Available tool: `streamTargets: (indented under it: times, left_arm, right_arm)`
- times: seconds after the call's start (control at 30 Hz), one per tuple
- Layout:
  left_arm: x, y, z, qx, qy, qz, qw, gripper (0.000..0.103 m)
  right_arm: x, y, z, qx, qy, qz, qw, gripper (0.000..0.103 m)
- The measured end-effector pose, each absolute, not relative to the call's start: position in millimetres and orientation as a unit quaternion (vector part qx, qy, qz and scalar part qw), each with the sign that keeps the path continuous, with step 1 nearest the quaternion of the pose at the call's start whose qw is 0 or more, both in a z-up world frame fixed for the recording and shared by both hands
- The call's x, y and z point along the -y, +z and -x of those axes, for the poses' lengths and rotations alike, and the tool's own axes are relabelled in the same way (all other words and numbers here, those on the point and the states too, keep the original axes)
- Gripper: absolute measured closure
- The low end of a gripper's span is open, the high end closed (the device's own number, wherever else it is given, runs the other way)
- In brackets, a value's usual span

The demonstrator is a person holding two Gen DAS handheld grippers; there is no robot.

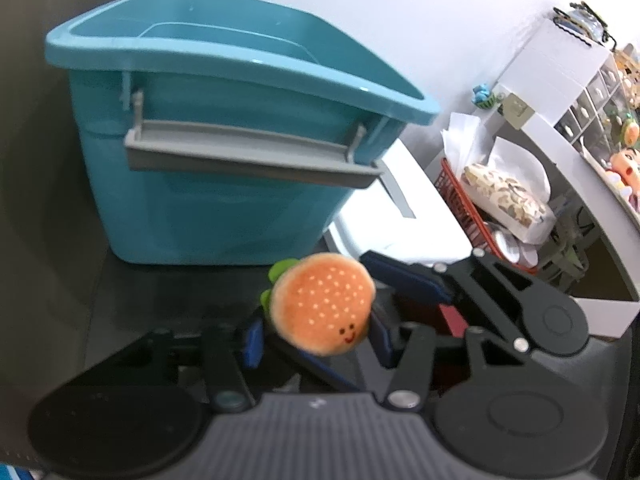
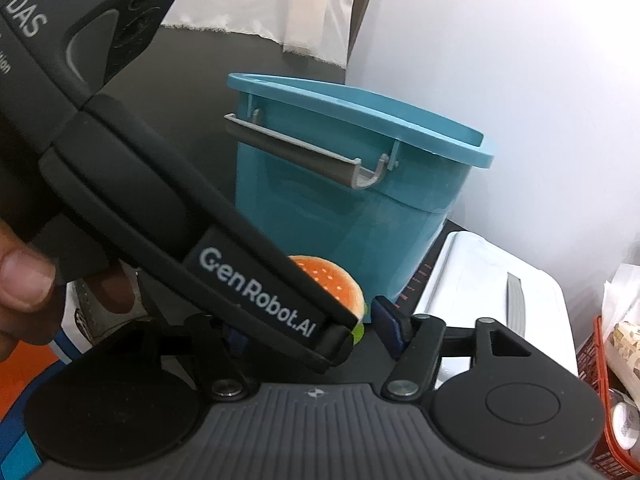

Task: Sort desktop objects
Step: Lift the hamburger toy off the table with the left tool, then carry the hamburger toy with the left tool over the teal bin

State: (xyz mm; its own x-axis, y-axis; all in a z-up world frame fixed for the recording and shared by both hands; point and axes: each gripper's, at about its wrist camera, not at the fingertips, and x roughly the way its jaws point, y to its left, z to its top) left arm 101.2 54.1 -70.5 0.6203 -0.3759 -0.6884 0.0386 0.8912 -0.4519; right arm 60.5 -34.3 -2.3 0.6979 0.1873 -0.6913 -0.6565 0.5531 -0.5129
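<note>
Your left tongs (image 1: 316, 330) are clamped on the plush burger (image 1: 323, 303), holding it up off the dark counter (image 1: 140, 280) just in front of the teal bin (image 1: 224, 140). Your right tongs (image 2: 316, 330) stand spread wide with nothing between them, beside the left tool's handle (image 2: 168, 208). A white lid (image 1: 404, 216) lies right of the bin.

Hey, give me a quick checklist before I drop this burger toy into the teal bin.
1. Left tongs grip the burger plush: ok.
2. Teal bin has no lid on, top open: ok.
3. Plush raised above the bin rim: not ok, it sits below the rim.
4. Grey handle out of the path: not ok, it sticks out toward the plush.
5. Right tongs free: cannot tell, left gripper blocks the view.
</note>
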Motion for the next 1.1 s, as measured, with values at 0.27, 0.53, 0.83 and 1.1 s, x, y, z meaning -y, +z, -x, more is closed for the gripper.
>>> streamTargets:
  times: [0.27,0.53,0.83,1.1]
  left_arm:
    - [-56.1,-68.7,-101.0,-0.415,-0.113,0.196,0.881,0.049]
    - [-58.7,-63.2,-101.3,-0.406,-0.108,0.195,0.887,0.049]
    - [-53.6,-43.7,-92.0,-0.39,-0.114,0.186,0.895,0.049]
    - [-48.1,-28.8,-88.8,-0.383,-0.11,0.179,0.899,0.049]
  right_arm:
    - [39.3,7.0,-61.1,-0.303,0.253,0.398,0.828,0.02]
    - [49.7,22.6,-57.2,-0.336,0.249,0.388,0.821,0.019]
    - [73.9,67.2,-52.8,-0.346,0.189,0.375,0.839,0.019]
    - [84.8,56.0,-59.8,-0.349,0.141,0.323,0.868,0.019]
